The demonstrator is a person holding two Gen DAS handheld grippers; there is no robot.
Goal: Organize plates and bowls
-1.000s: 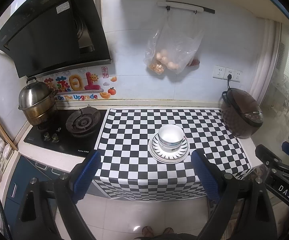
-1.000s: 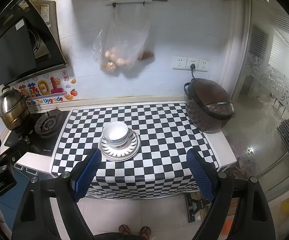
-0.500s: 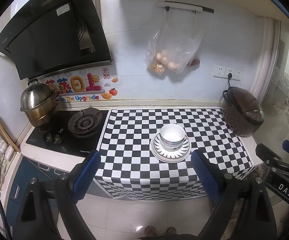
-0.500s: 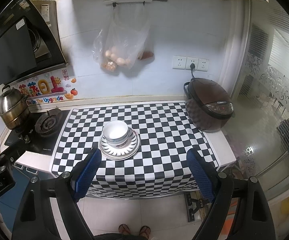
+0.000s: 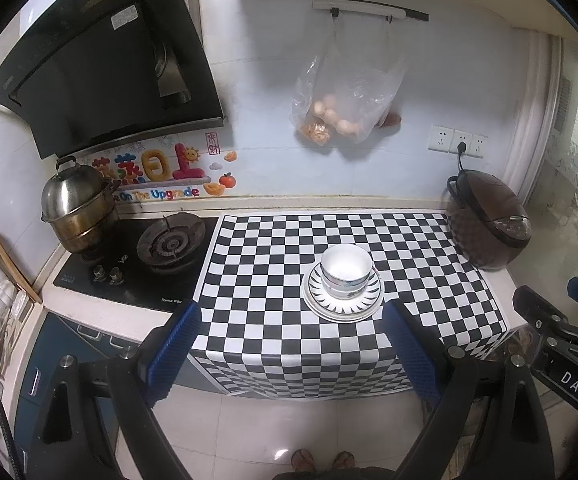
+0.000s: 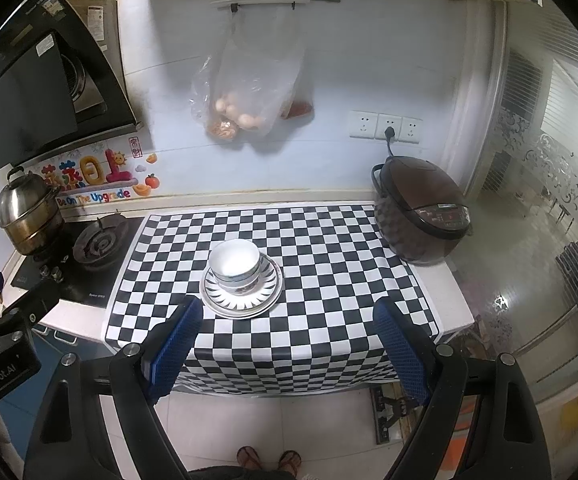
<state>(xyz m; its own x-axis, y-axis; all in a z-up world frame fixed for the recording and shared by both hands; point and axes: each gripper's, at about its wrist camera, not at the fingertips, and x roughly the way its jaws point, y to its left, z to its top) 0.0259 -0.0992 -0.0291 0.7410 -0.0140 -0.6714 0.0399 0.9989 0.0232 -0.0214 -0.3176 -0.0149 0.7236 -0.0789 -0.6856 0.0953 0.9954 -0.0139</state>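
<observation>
White bowls [image 5: 345, 270], apparently two nested, atop roughly two stacked plates [image 5: 343, 306] on checkered table [image 5: 265, 264]; left gripper [image 5: 289, 344] and right gripper [image 6: 285, 340] fingers wide apart, empty.

Dim, bluish indoor light; strong fisheye edge bending; right side hazy, perhaps window glare.

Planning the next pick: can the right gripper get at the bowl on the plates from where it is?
Probably yes. The right gripper is open, and nothing stands between it and the bowl on the plates; the rice cooker sits well aside.
</observation>
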